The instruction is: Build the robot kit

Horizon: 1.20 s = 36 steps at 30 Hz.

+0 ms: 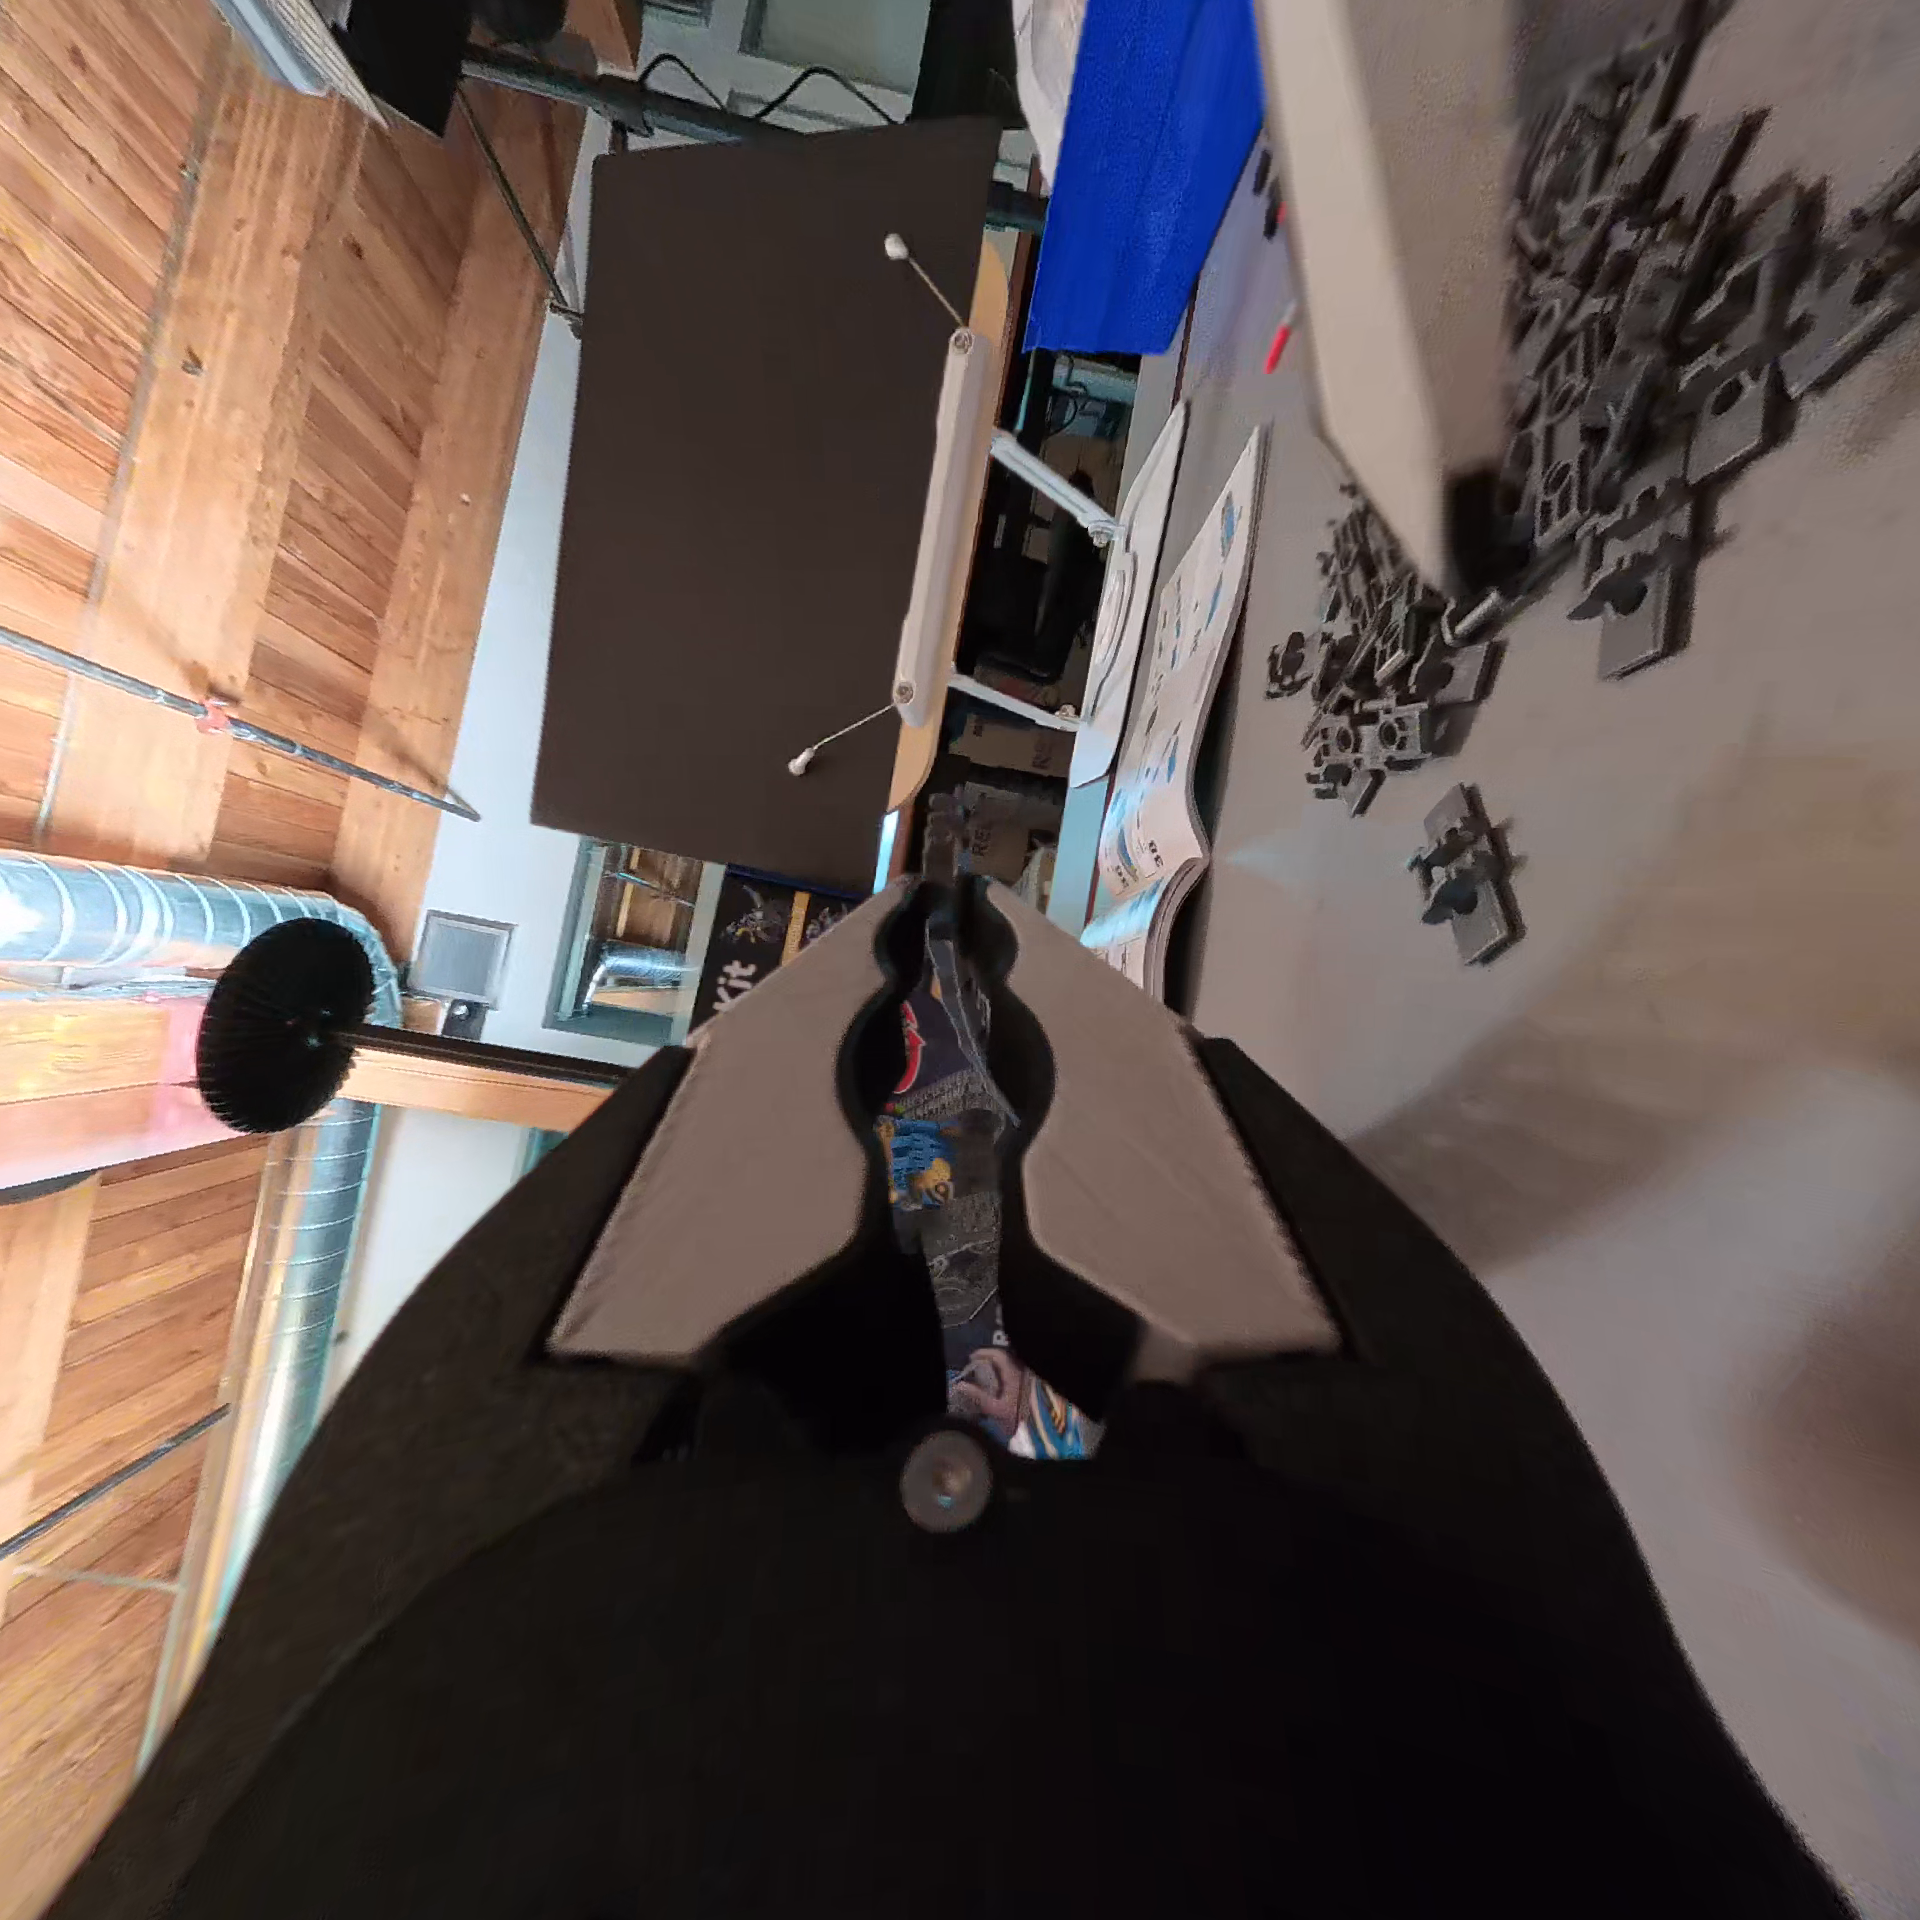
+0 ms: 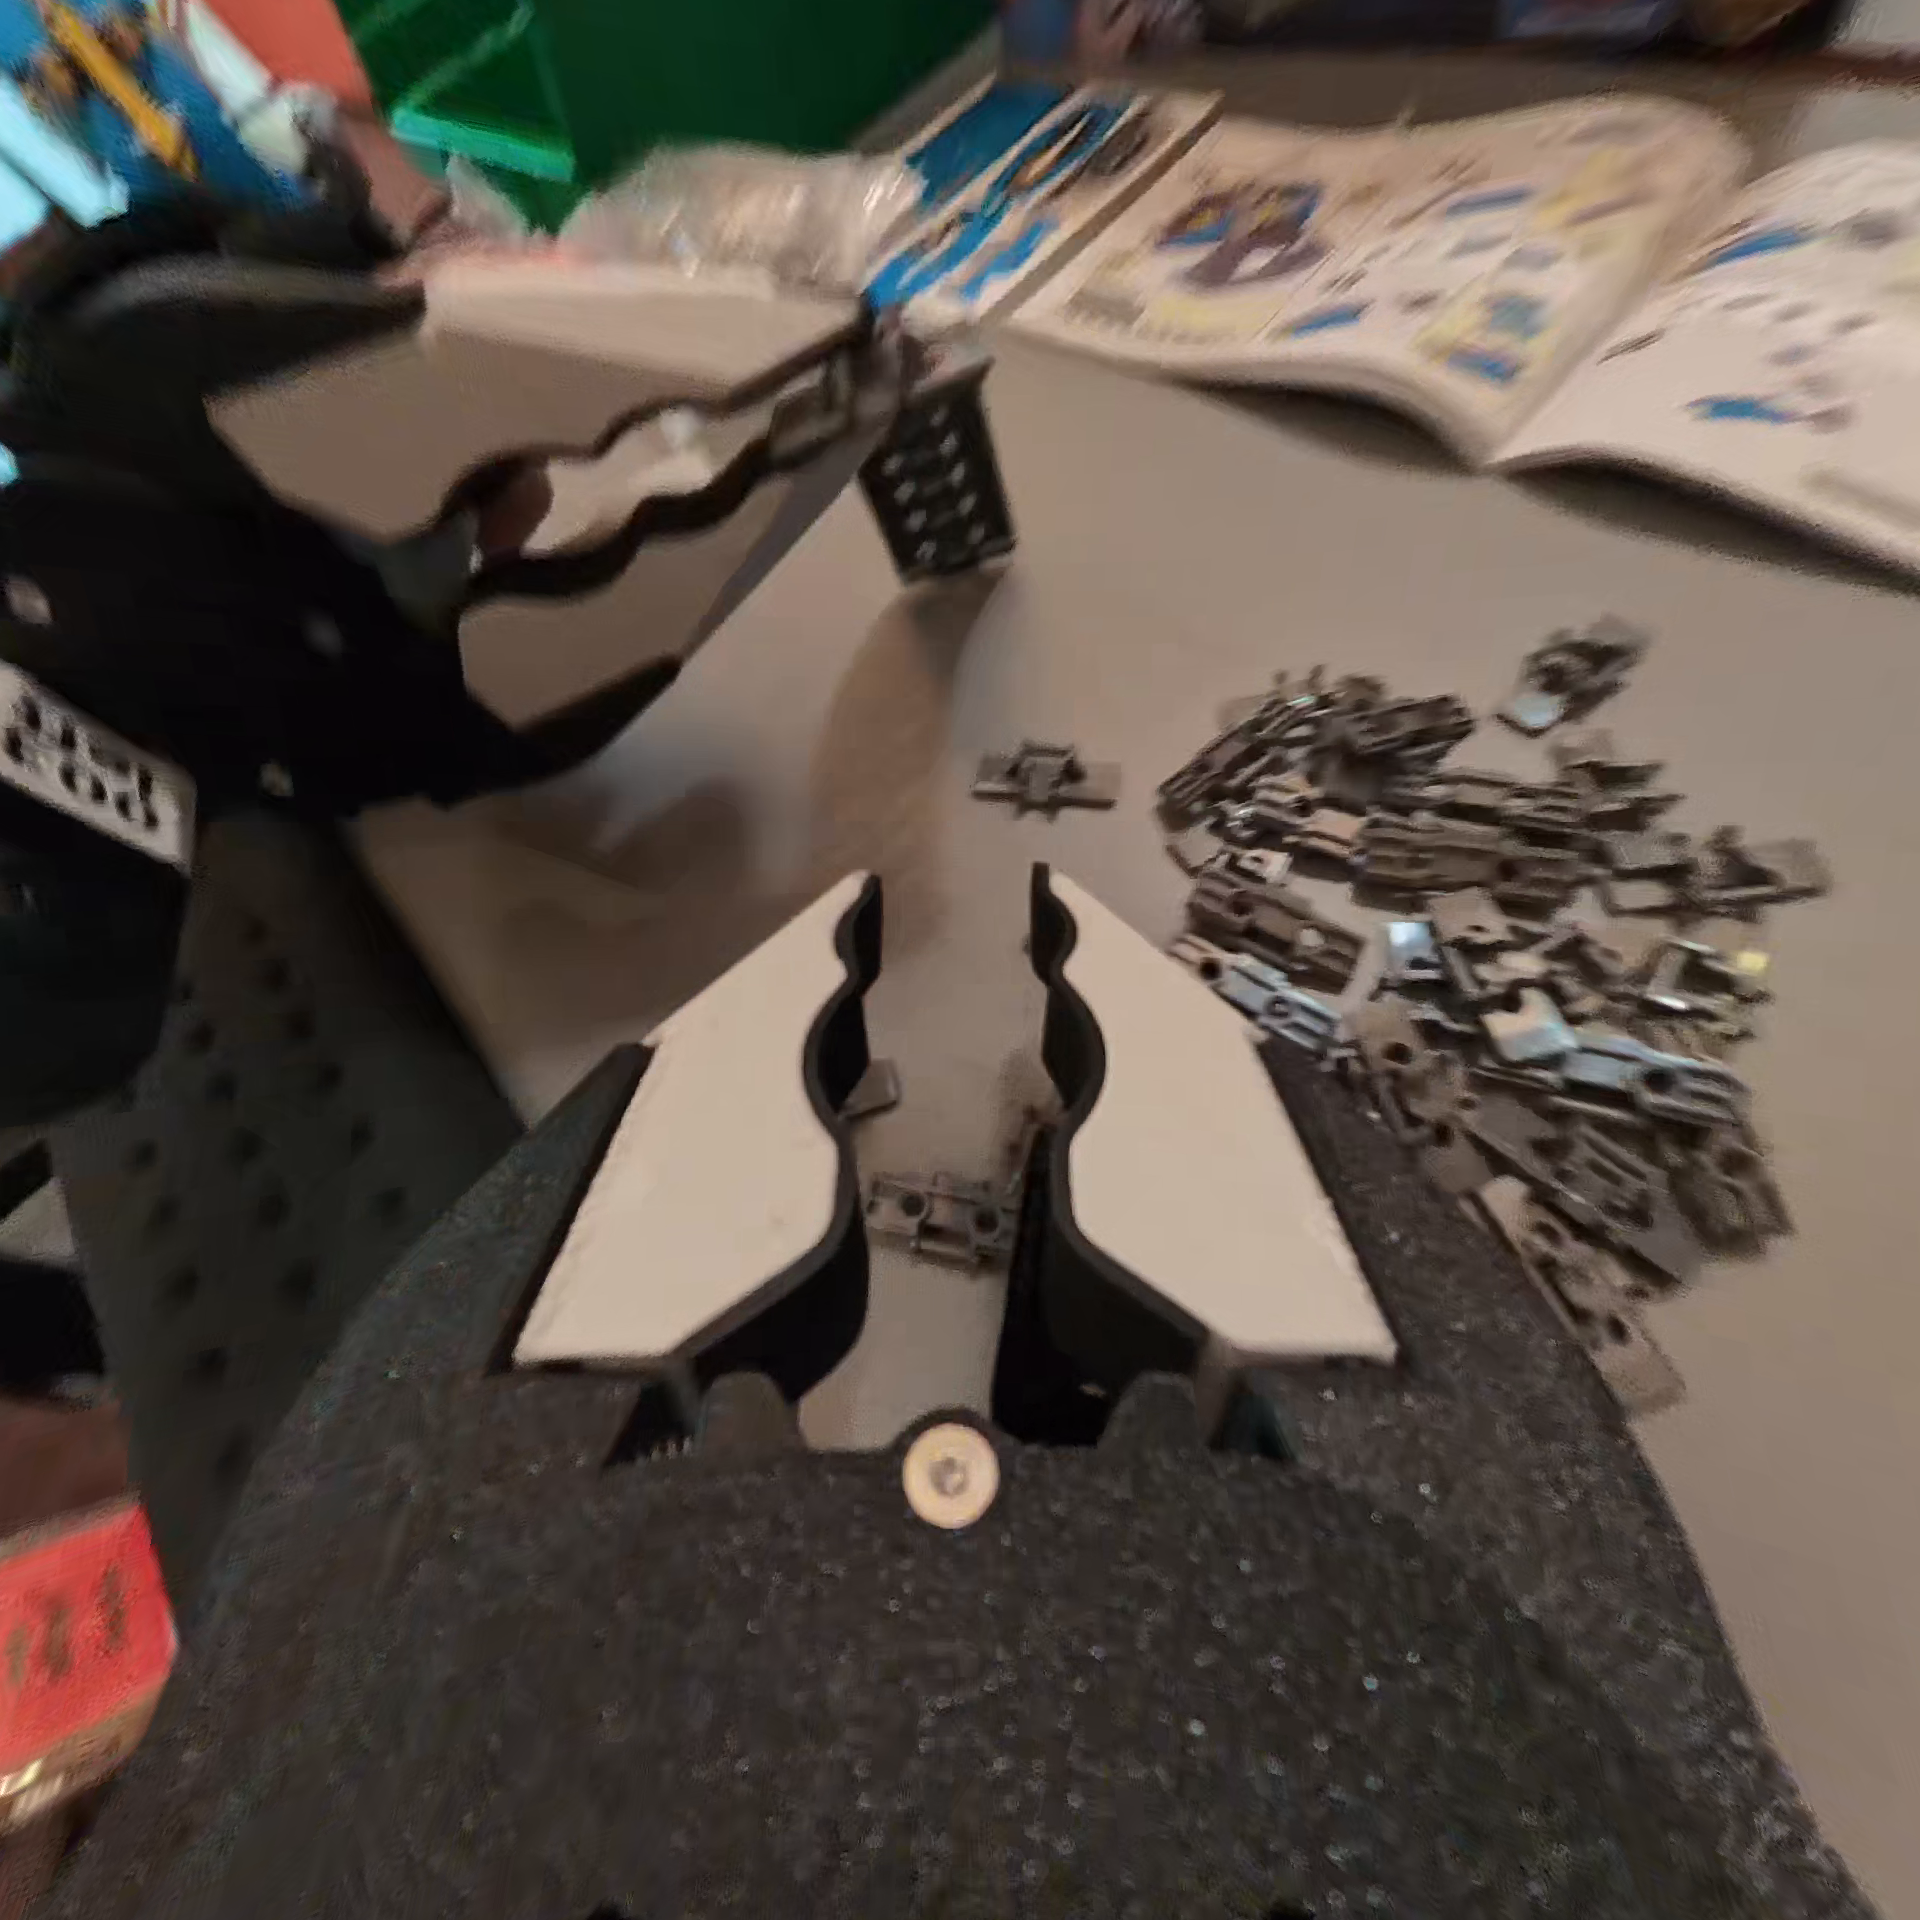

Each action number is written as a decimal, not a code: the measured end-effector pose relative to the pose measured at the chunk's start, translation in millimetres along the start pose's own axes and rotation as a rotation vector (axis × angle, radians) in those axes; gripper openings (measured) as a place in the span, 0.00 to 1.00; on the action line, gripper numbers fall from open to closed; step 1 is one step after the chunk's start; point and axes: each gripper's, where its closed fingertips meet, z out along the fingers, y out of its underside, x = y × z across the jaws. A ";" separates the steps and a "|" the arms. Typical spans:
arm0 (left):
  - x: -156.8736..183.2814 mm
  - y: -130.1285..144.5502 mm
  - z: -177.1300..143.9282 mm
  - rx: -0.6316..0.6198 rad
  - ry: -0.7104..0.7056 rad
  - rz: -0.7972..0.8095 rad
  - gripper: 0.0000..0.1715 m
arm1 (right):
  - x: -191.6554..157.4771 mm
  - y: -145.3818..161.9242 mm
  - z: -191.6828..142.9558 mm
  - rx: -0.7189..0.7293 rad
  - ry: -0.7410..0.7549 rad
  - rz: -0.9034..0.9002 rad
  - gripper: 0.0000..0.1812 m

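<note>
— Grey table [image 2: 1195, 582] all over, and dark grey bricks in a pile [image 2: 1475, 935] on its right side. See them?

— I do. The right gripper [image 2: 954, 904] hangs low over the table just left of that pile, its jaws parted with nothing between the tips. A small flat piece [image 2: 940, 1218] lies on the table under the gap, farther back toward the gripper's body, not pinched.

— And the left gripper [image 1: 940, 883]?

— Turned on its side and lifted. Its jaws are clenched on a dark studded plate [image 2: 940, 488]; from the right camera the plate hangs down from the tips, tilted, its lower edge close to the table or on it. I cannot tell which, it is blurred.

— Anything between the two?

— One lone star-shaped piece [image 2: 1044, 779], lying flat, apart from the pile and a little ahead of the right gripper's tips.

— Past that?

— An open booklet [image 2: 1455, 312] at the far side of the table, pages up, with another printed sheet beside it to the left. Farther left, a green bin [image 2: 488, 135].
</note>
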 end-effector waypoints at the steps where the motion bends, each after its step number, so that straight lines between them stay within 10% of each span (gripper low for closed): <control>1: -1.2 1.5 -0.3 0.008 0.005 -0.011 0.04 | -3.3 3.8 5.8 -0.043 -0.023 -0.026 0.16; 8: -15.8 29.9 3.5 -0.041 -0.006 -0.090 0.04 | 24.5 3.9 49.8 -0.254 0.032 -0.174 0.13; 24: -19.5 32.7 3.6 -0.028 0.003 -0.095 0.04 | 27.1 -4.3 63.8 -0.178 0.247 -0.189 0.12; 36: 8.7 16.7 0.9 0.042 0.099 0.005 0.04 | 21.8 -1.9 52.1 -0.145 0.116 -0.105 0.06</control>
